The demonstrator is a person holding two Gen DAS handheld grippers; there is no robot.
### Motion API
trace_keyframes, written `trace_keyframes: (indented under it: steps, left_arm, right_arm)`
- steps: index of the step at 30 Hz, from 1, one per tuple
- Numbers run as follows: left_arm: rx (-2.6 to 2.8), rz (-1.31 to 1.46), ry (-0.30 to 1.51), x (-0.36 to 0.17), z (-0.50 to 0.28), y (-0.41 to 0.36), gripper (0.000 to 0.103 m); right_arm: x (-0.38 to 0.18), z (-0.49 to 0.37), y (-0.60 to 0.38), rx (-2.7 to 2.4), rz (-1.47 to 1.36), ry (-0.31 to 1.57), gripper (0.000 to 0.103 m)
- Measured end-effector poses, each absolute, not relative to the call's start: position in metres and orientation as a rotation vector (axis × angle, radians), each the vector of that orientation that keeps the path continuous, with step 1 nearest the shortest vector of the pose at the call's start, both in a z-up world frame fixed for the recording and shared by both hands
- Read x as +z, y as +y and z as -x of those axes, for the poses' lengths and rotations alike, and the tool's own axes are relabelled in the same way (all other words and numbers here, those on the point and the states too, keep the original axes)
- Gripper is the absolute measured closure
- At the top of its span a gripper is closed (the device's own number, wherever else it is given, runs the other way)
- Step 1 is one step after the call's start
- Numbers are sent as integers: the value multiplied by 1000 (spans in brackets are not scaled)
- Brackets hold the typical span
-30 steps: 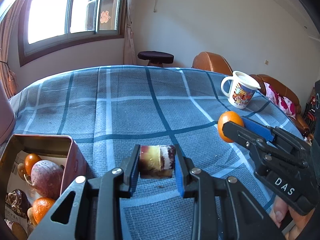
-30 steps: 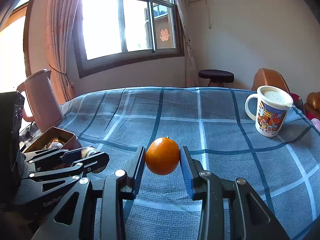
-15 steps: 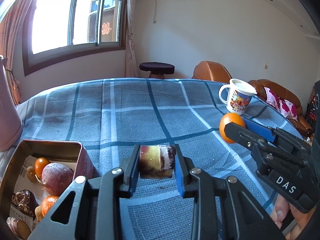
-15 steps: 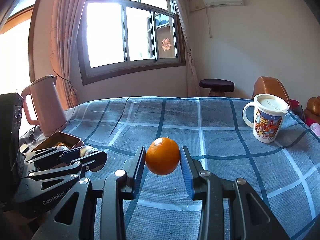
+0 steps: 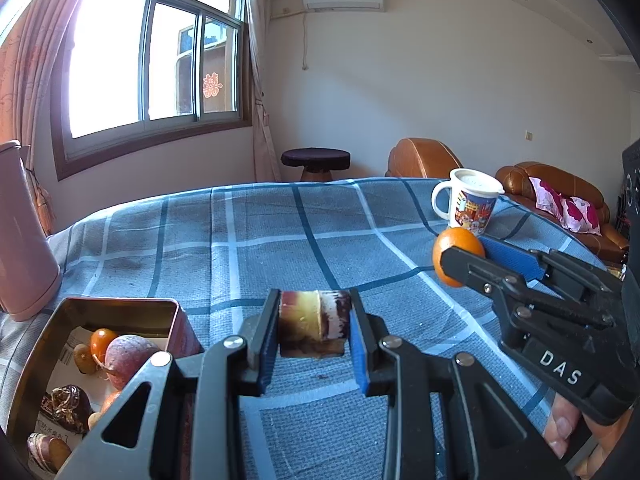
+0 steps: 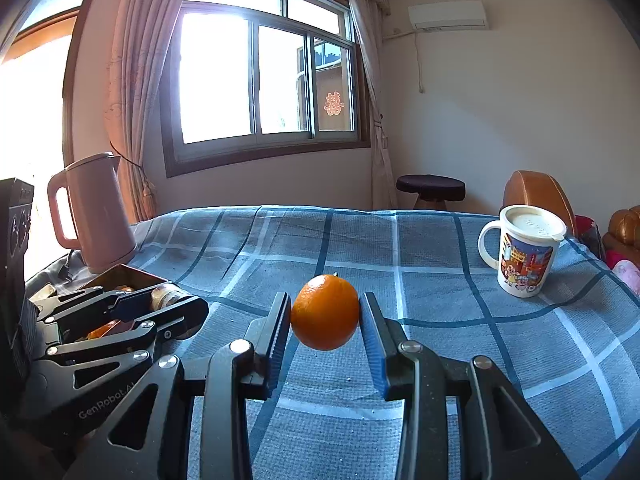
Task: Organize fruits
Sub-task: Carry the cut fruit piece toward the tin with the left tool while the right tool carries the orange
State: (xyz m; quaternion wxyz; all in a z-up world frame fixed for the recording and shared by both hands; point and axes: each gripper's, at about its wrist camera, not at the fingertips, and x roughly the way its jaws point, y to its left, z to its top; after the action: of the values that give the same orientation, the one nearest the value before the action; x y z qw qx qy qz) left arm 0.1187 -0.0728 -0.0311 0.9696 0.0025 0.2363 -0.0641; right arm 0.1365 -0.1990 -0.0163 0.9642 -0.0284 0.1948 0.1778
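left gripper [image 5: 314, 330] fingers clamped on a stubby cylindrical fruit piece [image 5: 314, 322], likely firm; right gripper [image 6: 325, 320] fingers clamped across the orange [image 6: 325, 317] at mid-body, light, smooth, could roll.

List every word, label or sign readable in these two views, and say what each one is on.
"DAS": white letters on the black right gripper, seen from the left wrist.
"GenRobot.AI": grey letters on the black left gripper, last characters faint.
Red paper double-happiness character: stuck on the window pane.
Print on the white cartoon mug: too small to read.
Labels on the paper inside the open metal tin: too blurred to read.
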Motion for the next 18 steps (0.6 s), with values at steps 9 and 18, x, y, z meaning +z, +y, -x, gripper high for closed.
trace_keyframes:
  steps: [9,18]
  left_arm:
    - [-123,-21,440,-29,-109,-75,71]
    - [-124,-23,413,-26,-101,-75,71]
  right_arm:
    - [-15,-127,-200,353,67,362,66]
    - [-13,-120,-200,350,74,335,66]
